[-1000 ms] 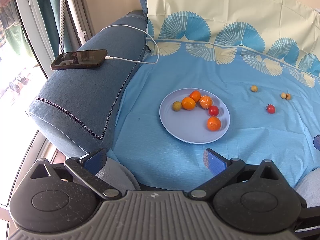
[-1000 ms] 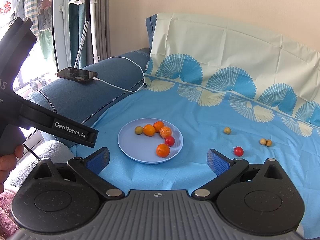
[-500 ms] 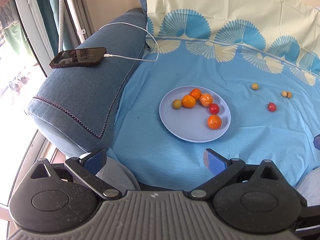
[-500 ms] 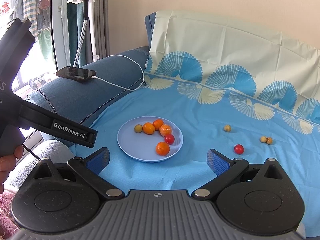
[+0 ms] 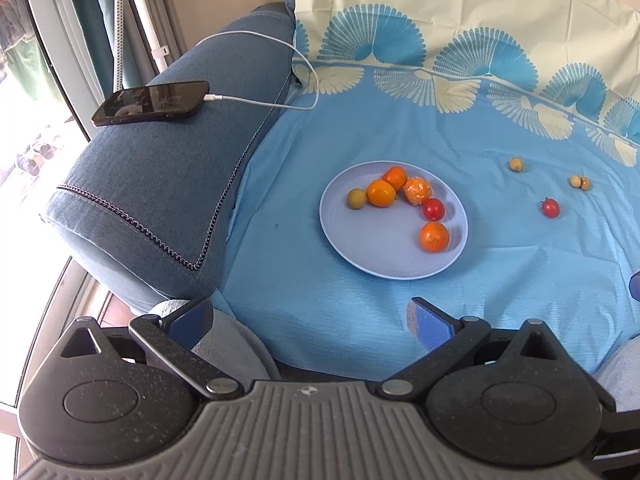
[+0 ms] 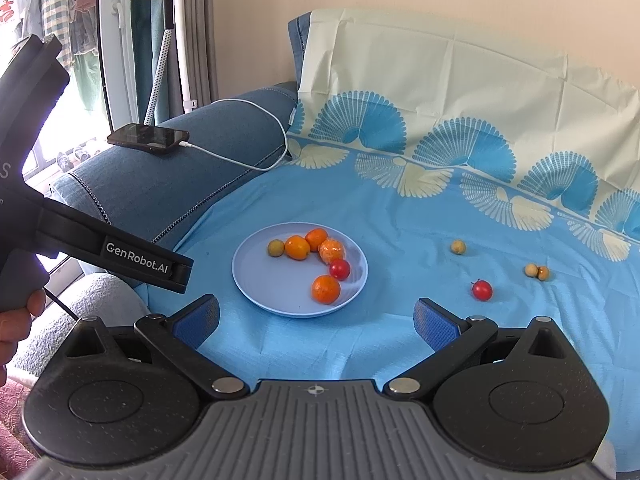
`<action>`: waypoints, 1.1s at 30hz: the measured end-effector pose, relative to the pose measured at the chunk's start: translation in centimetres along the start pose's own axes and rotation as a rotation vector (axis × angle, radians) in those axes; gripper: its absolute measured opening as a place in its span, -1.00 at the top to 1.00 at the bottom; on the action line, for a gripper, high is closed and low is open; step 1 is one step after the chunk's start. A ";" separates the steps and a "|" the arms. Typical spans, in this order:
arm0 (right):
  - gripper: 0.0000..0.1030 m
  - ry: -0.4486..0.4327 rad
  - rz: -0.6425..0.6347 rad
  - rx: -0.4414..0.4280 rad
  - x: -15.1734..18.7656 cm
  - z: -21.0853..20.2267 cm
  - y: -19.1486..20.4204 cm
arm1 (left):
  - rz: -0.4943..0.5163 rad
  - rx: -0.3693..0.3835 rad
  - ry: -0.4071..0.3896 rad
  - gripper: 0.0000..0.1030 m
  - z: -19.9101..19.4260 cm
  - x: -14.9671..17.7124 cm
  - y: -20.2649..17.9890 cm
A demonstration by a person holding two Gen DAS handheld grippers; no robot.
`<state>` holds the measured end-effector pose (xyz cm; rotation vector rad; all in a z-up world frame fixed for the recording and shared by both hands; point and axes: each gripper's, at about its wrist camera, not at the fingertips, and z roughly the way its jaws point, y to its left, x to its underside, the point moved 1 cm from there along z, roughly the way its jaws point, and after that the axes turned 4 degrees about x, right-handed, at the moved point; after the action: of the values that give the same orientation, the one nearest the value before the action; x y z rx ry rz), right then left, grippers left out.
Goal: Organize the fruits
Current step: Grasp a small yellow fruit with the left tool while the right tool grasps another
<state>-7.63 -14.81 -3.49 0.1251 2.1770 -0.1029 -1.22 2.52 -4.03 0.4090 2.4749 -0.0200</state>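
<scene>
Both tools hang above the near edge of a blue cloth spread over a sofa, and neither carries anything. The left gripper has its jaws spread wide with only cloth between the blue pads, and the right gripper is spread just as wide. In the right wrist view the left gripper's black body shows at the far left, gripped by a hand. A pale blue plate sits in the middle of the cloth and holds 6 fruits: a small greenish-brown one at the left, 3 orange ones clustered in touch along the far side, a red tomato just beside them, and 1 more orange fruit near the right rim. Off the plate, to its right, 4 fruits lie on the cloth: a second red tomato, a lone small yellowish fruit farther back, and a touching pair of small ones farther right. On the denim sofa armrest at the left lies a dark phone with a white cable plugged in, looping onto the cloth.
</scene>
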 end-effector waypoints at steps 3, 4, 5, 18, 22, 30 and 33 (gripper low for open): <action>-0.99 0.009 0.026 0.011 0.0 0.5 -0.6 | 0.006 0.000 0.013 -0.99 0.5 -0.3 -0.3; -0.99 0.014 0.035 0.015 0.0 0.7 -0.8 | 0.009 0.000 0.017 -0.99 0.8 -0.5 -0.4; -0.99 0.018 0.044 0.019 0.1 0.9 -1.0 | 0.012 0.001 0.021 -0.99 1.0 -0.7 -0.6; -0.99 0.036 0.184 0.187 0.7 4.7 -9.2 | 0.076 0.020 0.056 -0.99 5.5 -5.7 -6.0; -0.99 0.041 0.244 0.284 1.3 6.7 -14.0 | 0.120 0.046 0.060 -0.99 8.1 -8.1 -9.8; -0.99 0.015 0.362 0.566 2.3 14.2 -26.6 | 0.140 0.130 0.093 -0.99 15.3 -13.5 -19.4; -0.98 0.036 0.396 0.637 2.9 18.6 -31.0 | 0.147 0.156 0.093 -0.99 18.7 -15.5 -23.2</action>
<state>1.87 -47.62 -15.63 0.9147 2.0394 -0.5654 14.55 -26.02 -11.89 0.6714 2.5371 -0.1375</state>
